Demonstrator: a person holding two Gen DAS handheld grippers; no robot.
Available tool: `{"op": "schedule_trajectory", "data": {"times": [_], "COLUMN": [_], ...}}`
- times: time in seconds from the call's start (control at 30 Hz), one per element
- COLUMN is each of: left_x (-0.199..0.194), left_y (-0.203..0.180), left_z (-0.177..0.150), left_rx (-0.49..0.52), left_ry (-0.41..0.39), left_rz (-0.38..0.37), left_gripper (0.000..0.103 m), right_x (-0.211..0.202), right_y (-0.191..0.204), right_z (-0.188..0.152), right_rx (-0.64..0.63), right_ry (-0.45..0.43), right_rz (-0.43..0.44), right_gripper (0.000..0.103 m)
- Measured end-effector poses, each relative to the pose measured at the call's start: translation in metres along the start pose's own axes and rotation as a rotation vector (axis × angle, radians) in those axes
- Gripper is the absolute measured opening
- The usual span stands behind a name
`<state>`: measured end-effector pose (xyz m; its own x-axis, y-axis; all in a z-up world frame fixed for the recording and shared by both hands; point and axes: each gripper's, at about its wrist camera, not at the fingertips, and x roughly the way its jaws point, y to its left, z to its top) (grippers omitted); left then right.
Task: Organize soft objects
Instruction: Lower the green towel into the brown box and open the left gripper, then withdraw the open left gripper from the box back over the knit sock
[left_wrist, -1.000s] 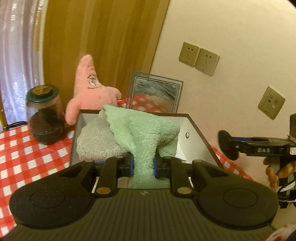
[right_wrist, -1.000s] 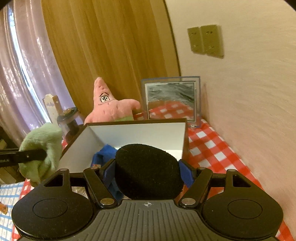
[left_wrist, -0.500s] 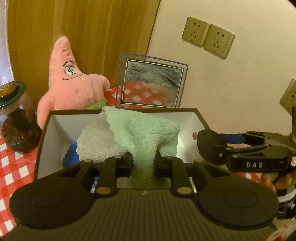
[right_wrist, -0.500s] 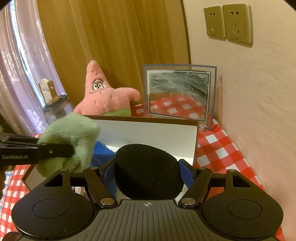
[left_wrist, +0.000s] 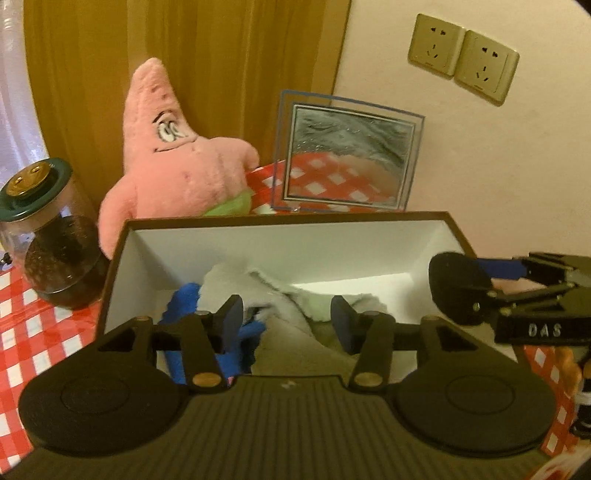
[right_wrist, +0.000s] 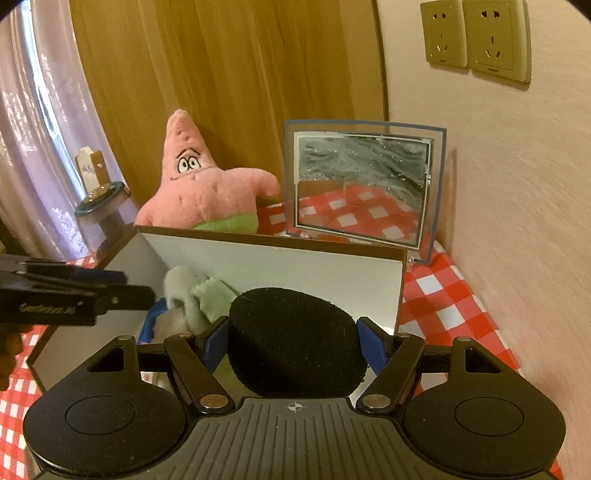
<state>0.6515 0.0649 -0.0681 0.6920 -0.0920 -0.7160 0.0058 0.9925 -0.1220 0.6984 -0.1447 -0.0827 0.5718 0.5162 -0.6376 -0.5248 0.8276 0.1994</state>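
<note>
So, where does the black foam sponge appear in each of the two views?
Left wrist view: the black foam sponge is at the right edge, over the right end of the box, in the right gripper.
Right wrist view: bottom centre, between the gripper's own fingers.
Shared landmark: the pink star plush behind the box.

"DAS" reads on the right gripper (left_wrist: 458, 291) (other lettering is too blurred).

Warm dim indoor light, fisheye-bent edges, dark corners, slight softness
</note>
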Motion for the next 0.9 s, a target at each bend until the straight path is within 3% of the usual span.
{"op": "schedule_trajectory", "data": {"times": [0.13, 0.37, 0.9], "left_x": [-0.004, -0.017, -0.057], "left_y": [0.006, 0.012, 0.005], "left_z": [-0.005, -0.01, -0.02], "left_rx": [-0.005, -0.019, -0.074], "left_ry": [0.007, 0.01, -0.019], "left_rz": [0.012, 0.031, 0.075], "left_gripper": [0.051, 0.054, 0.054], "right_x": [0.006, 0.0, -0.038], "right_y": [0.001, -0.004, -0.005], "right_z": [0.005, 0.016, -0.016], "right_rx": [0.016, 0.031, 0.055], "right_ry": [-0.041, -0.085, -0.021], "right_rz": [-0.024, -0.009, 0.0], "right_gripper": [0.081, 0.085, 0.086]}}
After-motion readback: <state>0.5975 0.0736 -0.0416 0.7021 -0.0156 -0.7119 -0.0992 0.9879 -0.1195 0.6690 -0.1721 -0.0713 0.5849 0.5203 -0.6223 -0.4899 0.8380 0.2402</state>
